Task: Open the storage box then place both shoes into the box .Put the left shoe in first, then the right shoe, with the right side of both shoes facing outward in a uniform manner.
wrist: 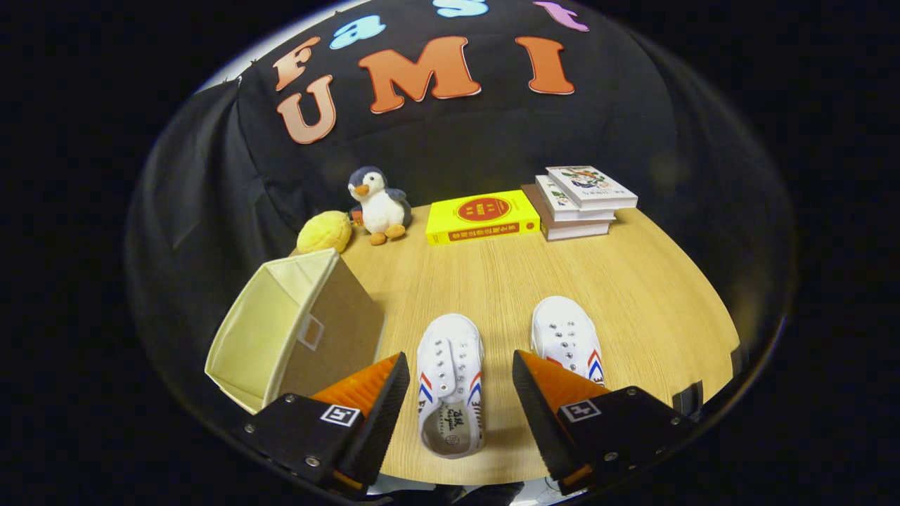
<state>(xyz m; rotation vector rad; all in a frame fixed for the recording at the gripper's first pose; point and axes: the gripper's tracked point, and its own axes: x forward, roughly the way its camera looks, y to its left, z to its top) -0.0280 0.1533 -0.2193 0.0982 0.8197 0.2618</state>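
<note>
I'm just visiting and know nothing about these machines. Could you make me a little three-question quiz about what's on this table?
1. True or false: the gripper has its fingers closed on a shoe.
2. Which shoe lies between the fingers: (a) left shoe, (b) right shoe?
3. What stands beside the yellow plush ball?

Key:
1. False; the fingers are open, with a gap on both sides of the shoe.
2. (a).
3. The toy penguin. The storage box sits nearer, beside the left shoe.
</note>
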